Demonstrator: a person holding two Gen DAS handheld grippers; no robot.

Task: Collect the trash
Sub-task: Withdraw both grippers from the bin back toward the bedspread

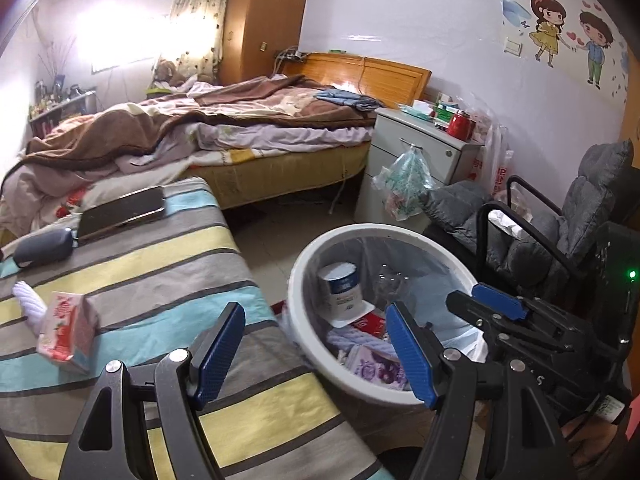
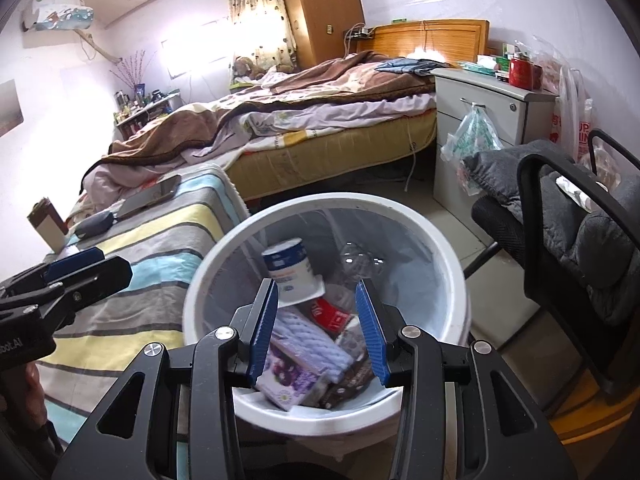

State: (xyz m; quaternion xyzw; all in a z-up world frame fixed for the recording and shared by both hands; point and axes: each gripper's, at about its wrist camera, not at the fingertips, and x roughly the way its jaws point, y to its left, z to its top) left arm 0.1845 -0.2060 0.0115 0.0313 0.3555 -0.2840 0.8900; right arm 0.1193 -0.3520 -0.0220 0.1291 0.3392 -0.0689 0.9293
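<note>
Both claws are standing apart with nothing between their blue pads: the right claw is hanging directly over the white bin, its 2 pads framing the trash inside, and the left claw is sitting wider, straddling the edge of the striped bedspread and the bin's rim. Neither is gripping anything. Inside the bin, which is lined with a clear bag, a white and blue can is leaning above a red packet, a coil of pale lavender rope and a purple printed box. Some trash is lying outside the bin: a pink drink carton is resting on the bedspread to the left of the left claw, with a piece of white rope just beside it. Farther up the same spread, a phone is lying flat next to a dark grey case. Beyond it, an unmade bed with a brown blanket is running toward the wooden headboard, and a grey bedside cabinet is standing beside it with a plastic bag hanging from its handle and a red jar on top. At the right, a chair with a grey cushion is standing near the bin.
</note>
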